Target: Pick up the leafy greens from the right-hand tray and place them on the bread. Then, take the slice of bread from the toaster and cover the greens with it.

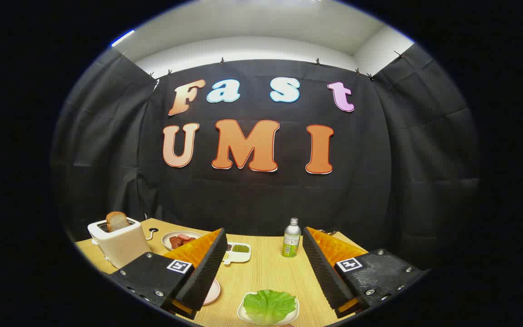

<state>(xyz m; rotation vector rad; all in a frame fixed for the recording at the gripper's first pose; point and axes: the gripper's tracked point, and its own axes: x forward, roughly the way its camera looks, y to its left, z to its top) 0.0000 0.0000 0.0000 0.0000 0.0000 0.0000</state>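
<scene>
Hovering wide open and empty, the gripper (261, 268) frames one green leafy lettuce piece (269, 306) on a small white tray (242, 312). Beyond the lettuce: one silver drink bottle (292, 238), one white sectioned dish (239, 252), one meat plate (180, 239), and one white toaster (120, 241) holding one brown bread slice (117, 221).

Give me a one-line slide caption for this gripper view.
Open gripper above leafy greens on a white tray; bread slice in the toaster beyond.
</scene>
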